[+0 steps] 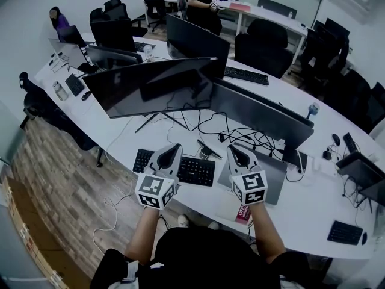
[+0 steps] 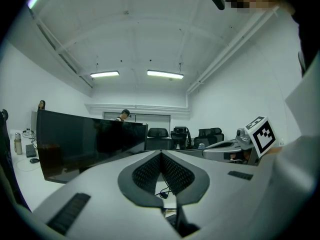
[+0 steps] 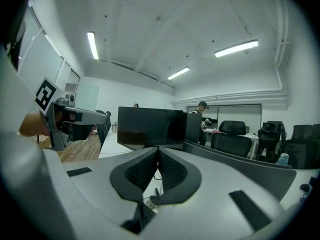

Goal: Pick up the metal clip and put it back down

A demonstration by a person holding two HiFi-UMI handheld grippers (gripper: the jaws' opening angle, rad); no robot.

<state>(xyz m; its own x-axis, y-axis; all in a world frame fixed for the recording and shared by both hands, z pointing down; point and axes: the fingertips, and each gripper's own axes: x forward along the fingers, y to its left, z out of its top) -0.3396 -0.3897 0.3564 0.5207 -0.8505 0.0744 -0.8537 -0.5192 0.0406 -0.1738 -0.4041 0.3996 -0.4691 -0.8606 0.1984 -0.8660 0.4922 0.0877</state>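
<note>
Above the surface (image 1: 313,215), near the keyboard (image 1: 194,170), the left tongs (image 1: 173,148) and right tongs (image 1: 232,149) are both clenched with nothing between them. The metal clip is not positively identified. A small object (image 3: 146,202) below the right tips, visible in the right gripper view only, may be it. This arrangement fits either before pickup or after set-down. Only the head view shows the keyboard.

The metal clip (image 1: 205,153) shows only as a small pale, shiny speck lying loose on the white desk (image 1: 301,209). It sits just beside the black keyboard (image 1: 180,166), at about one o'clock from that keyboard's centre. It is too small to tell its shape or which way it is turned.
</note>
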